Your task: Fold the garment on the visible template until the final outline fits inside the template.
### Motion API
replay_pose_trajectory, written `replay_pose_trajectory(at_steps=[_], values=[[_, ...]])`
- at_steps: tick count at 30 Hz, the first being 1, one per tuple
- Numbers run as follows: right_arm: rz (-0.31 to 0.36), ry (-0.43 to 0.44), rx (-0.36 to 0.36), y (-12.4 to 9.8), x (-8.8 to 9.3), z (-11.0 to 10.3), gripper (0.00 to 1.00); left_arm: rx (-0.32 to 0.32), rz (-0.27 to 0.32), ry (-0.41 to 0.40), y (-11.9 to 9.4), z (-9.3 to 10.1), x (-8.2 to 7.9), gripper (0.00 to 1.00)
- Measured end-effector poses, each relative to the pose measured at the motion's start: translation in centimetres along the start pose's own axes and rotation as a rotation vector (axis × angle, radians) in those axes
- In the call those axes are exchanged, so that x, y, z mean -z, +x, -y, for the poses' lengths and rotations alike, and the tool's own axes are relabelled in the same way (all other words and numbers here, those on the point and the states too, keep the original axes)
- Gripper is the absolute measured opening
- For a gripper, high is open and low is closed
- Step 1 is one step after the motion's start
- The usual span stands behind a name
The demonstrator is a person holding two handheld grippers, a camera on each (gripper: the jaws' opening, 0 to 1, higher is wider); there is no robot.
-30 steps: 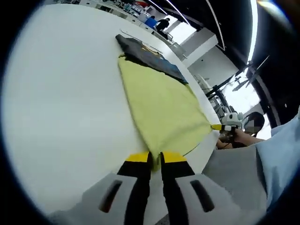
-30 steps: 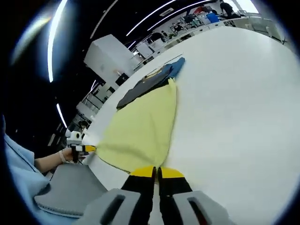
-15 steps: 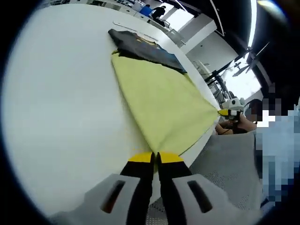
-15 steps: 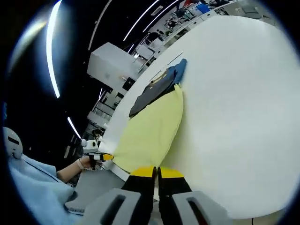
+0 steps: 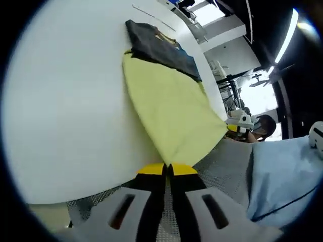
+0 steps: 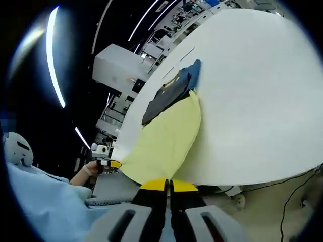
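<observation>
In both tongs' closed tips: garment corners

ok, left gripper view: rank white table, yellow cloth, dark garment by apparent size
1. white table
2. yellow cloth
3. dark garment, smallest, though it lies farthest from the camera, so its true size against the cloth is unsure.

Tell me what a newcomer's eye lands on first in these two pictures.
The pale yellow garment stands out first, stretched over the white table toward its near edge, with each tool shut on a near corner: the left tool and the right tool. At its far end lies a dark folded garment with a blue edge.
</observation>
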State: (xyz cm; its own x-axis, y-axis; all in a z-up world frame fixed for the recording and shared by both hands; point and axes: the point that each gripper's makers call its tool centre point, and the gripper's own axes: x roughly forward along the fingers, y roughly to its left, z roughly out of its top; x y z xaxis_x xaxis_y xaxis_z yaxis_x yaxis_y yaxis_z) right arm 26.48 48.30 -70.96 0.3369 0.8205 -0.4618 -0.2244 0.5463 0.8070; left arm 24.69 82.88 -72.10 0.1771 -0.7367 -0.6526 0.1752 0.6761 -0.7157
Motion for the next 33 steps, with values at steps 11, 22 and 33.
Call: replay_pose_trajectory(at_steps=[11, 22, 33], values=[[0.002, 0.065, -0.03, -0.5, -0.3, -0.4, 0.0, 0.025, -0.045, 0.001, 0.7, 0.8, 0.6, 0.0], [0.21, 0.128, -0.173, 1.4, -10.4, -3.0, 0.0, 0.107, 0.267, -0.011, -1.2, 2.1, -11.2, 0.0], [0.289, 0.095, -0.205, 4.5, -18.8, -3.3, 0.0, 0.121, 0.439, 0.016, -1.1, 1.8, -20.5, 0.0]])
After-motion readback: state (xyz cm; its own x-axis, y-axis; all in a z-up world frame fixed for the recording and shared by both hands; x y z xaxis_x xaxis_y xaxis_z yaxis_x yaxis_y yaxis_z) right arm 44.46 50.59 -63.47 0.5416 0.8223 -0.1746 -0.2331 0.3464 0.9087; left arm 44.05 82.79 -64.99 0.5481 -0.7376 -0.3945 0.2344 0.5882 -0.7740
